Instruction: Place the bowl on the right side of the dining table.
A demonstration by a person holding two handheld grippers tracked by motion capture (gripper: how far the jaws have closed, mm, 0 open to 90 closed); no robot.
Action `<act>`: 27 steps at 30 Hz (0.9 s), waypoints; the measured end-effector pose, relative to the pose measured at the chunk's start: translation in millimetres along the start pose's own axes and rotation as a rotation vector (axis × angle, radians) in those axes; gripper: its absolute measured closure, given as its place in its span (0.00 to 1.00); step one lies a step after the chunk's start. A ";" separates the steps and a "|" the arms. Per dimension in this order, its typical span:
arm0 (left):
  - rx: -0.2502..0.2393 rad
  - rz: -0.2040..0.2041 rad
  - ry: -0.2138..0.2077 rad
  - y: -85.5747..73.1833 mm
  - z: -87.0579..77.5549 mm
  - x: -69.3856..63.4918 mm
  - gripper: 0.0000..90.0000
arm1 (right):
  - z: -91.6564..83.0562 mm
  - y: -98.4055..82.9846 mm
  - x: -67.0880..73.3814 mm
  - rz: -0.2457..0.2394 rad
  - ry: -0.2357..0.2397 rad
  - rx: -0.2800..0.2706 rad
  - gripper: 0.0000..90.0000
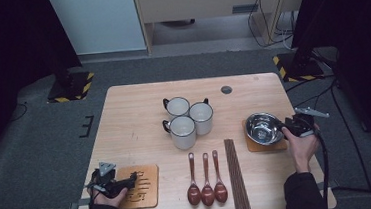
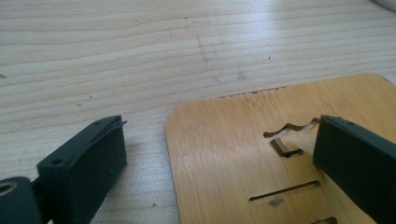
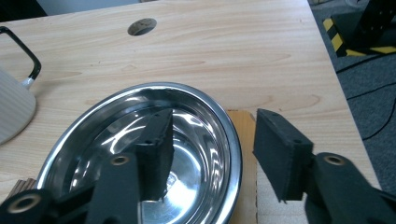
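Steel bowl (image 3: 140,154), seemingly empty, rim straddled by open right hand-held gripper (image 3: 212,149); left (image 2: 219,158) open.

3 white mugs (image 1: 187,118), brown spoons (image 1: 206,181), silver bowl (image 1: 263,127)

From above we see the bench (image 1: 134,113) evenly and softly lit, while both far corners of the room fall into near black. The high view is slightly soft, and small things lose detail. Shadows under the mugs (image 1: 187,118) are faint. In the right gripper view the steel bowl (image 3: 140,154) throws bright streaks of glare. In the left gripper view the nearest claw parts blur, and the wood grain stays crisp.
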State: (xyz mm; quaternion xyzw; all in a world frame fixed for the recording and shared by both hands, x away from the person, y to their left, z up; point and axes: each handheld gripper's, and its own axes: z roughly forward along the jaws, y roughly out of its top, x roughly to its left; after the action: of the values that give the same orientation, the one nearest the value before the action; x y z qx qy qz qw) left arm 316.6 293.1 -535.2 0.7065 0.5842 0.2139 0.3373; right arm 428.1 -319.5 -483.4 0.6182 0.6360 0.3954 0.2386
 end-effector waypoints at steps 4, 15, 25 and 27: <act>-0.002 -0.001 0.000 -0.1 -0.5 0.7 0.04 | -3.8 1.8 3.9 -0.016 0.006 -0.023 0.47; -0.004 0.002 -0.001 1.7 -5.5 1.0 0.09 | -14.2 3.1 9.2 -0.030 0.035 -0.070 0.42; -0.067 0.038 -0.056 7.0 -13.2 -5.0 0.10 | -23.7 3.0 19.0 -0.067 0.049 -0.086 0.41; -0.082 0.050 -0.070 7.8 -15.2 -6.9 0.10 | -26.7 3.7 21.0 -0.071 0.063 -0.093 0.41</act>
State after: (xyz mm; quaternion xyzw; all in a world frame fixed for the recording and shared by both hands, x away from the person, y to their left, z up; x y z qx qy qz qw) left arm 309.8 289.2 -518.5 0.7134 0.5450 0.2213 0.3808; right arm 406.6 -304.8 -461.2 0.5706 0.6458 0.4351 0.2608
